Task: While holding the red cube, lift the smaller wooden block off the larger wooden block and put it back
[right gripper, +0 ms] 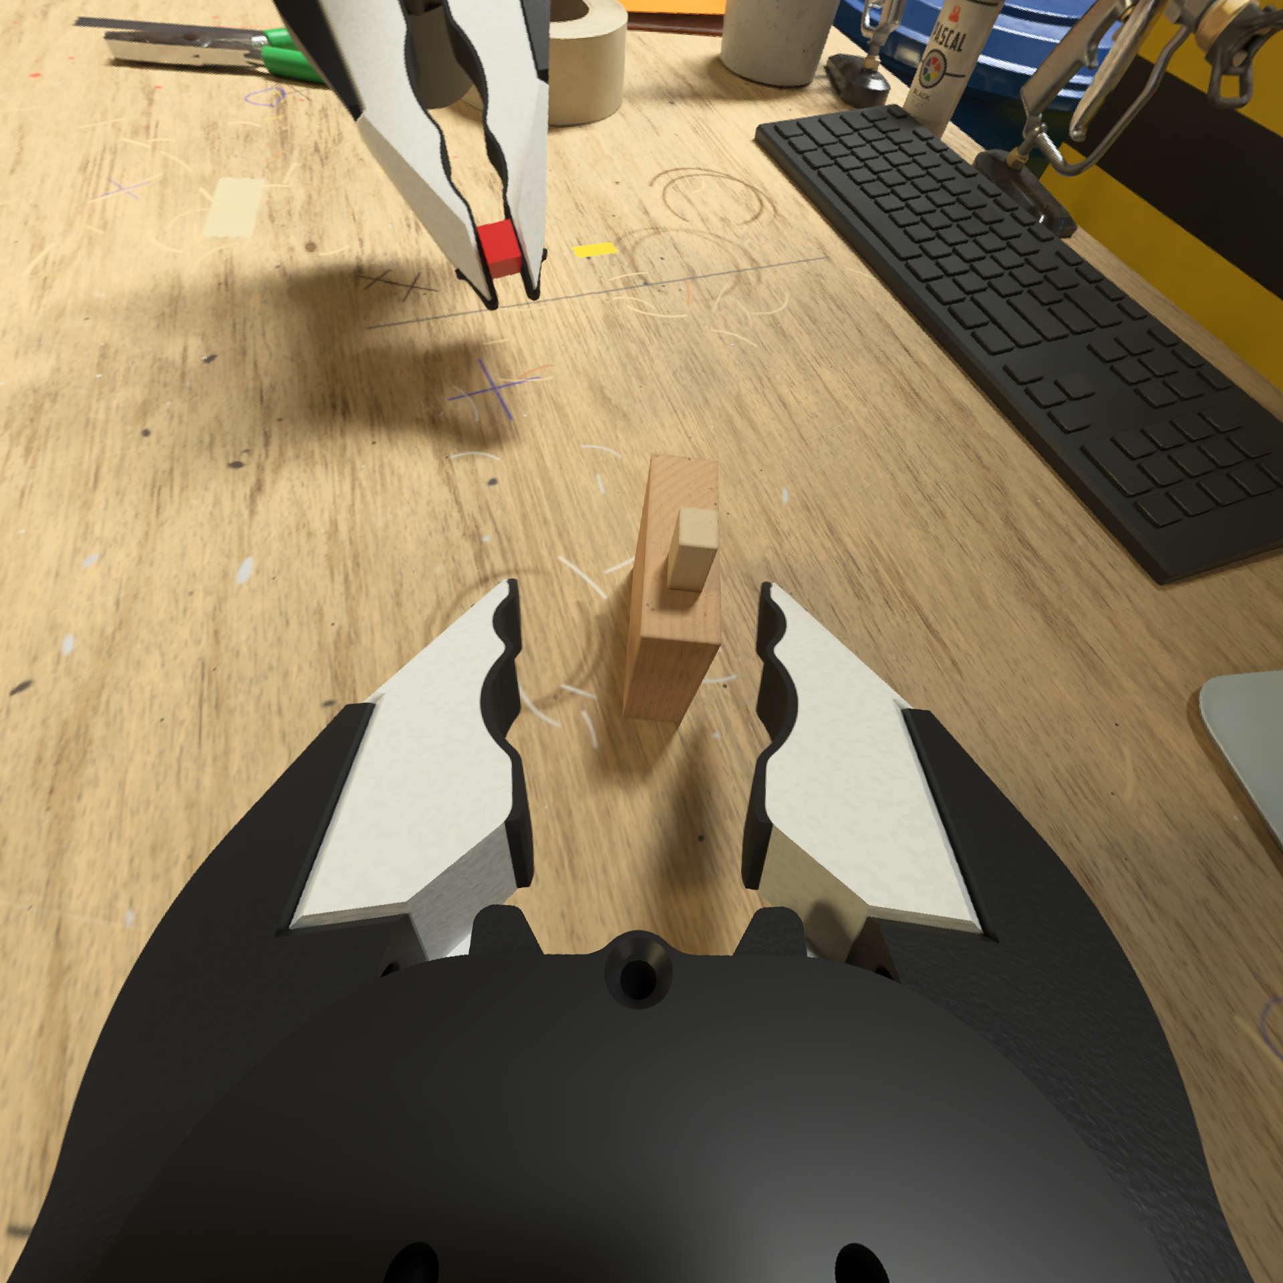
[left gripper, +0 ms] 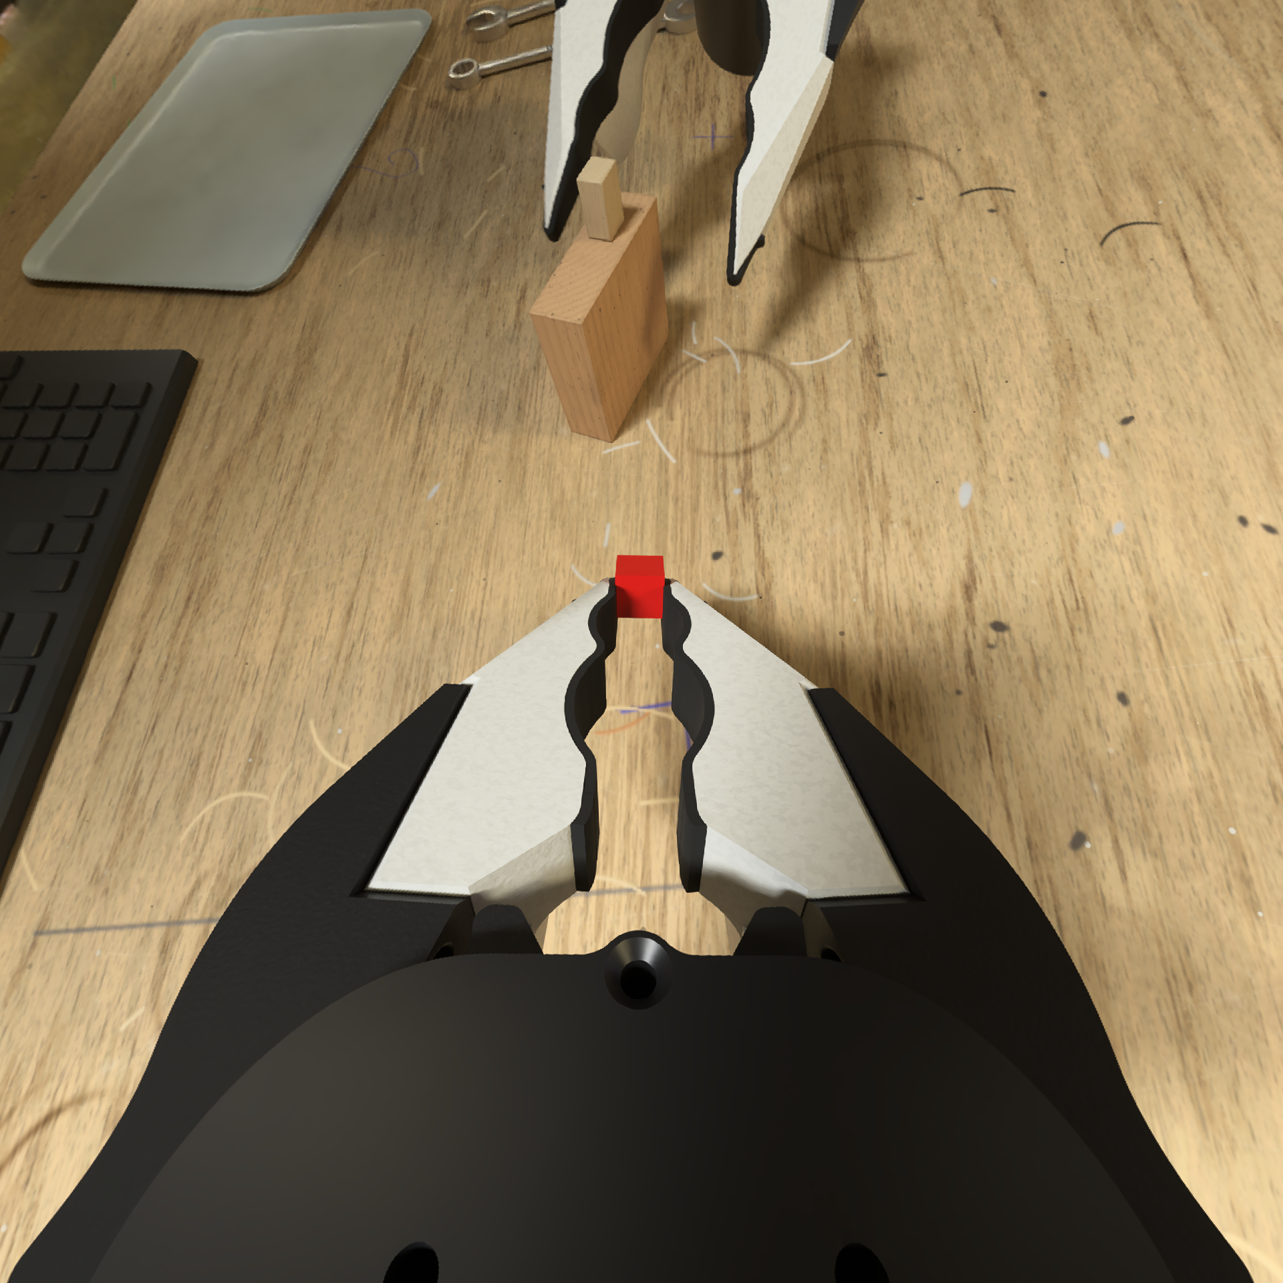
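My left gripper (left gripper: 639,587) is shut on the red cube (left gripper: 639,585) and holds it above the table; it also shows in the right wrist view (right gripper: 512,295) with the cube (right gripper: 500,248). The larger wooden block (right gripper: 672,618) stands on edge on the table, with the smaller pale wooden block (right gripper: 691,548) upright on its top face. My right gripper (right gripper: 639,590) is open and empty, above and just short of the two blocks. In the left wrist view, it (left gripper: 646,257) hangs over the small block (left gripper: 601,198) and the large block (left gripper: 602,326).
A black keyboard (right gripper: 1041,291) lies to the right in the right wrist view, and to the left in the left wrist view (left gripper: 62,514). A grey tray (left gripper: 222,146) and two wrenches (left gripper: 496,66) lie beyond. A tape roll (right gripper: 587,62), green-handled pliers (right gripper: 208,48), a cup (right gripper: 774,42) and clamps stand at the far edge.
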